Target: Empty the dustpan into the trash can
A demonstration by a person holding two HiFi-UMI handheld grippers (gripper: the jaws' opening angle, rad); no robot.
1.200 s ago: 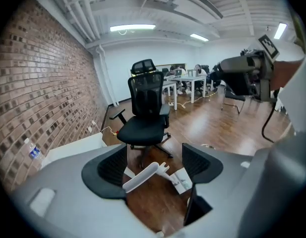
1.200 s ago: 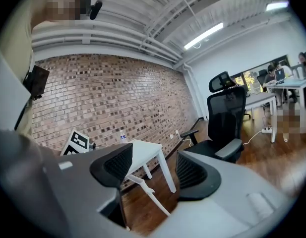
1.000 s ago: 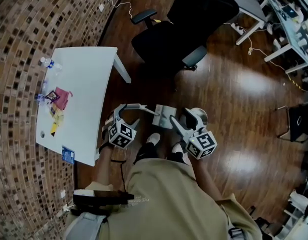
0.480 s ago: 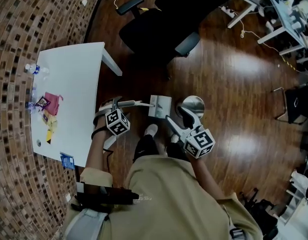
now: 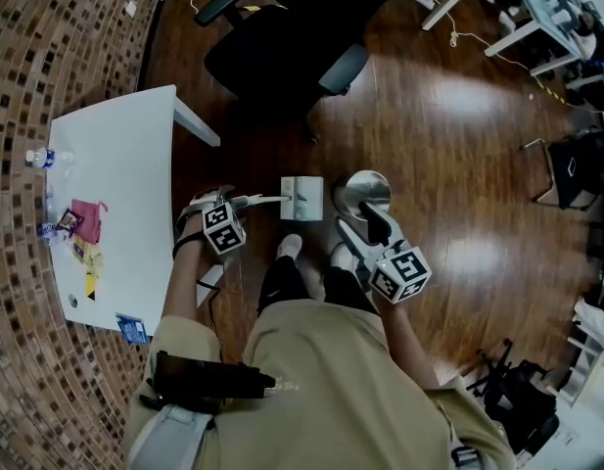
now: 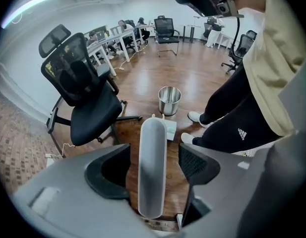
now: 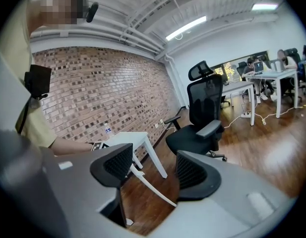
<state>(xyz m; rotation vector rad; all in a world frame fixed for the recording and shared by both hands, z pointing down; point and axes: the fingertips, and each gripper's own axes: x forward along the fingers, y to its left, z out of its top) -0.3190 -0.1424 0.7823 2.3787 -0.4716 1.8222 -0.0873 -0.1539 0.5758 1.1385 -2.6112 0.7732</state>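
Beige short-sleeved T-shirt [image 5: 331, 380] up top — black track trousers [image 5: 287, 287] with a small white logo [image 6: 240, 133] — and white trainers [image 5: 290, 248] below.

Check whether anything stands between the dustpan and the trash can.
Nothing visible does. The dustpan rests on the floor right beside the metal trash can, with only floor between them; the person's shoes sit nearer the body.

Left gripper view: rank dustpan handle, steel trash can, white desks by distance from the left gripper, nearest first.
1. Dustpan handle: between the left gripper's closing jaws.
2. Steel trash can: on the floor ahead, just right of centre.
3. White desks: far back, left side.
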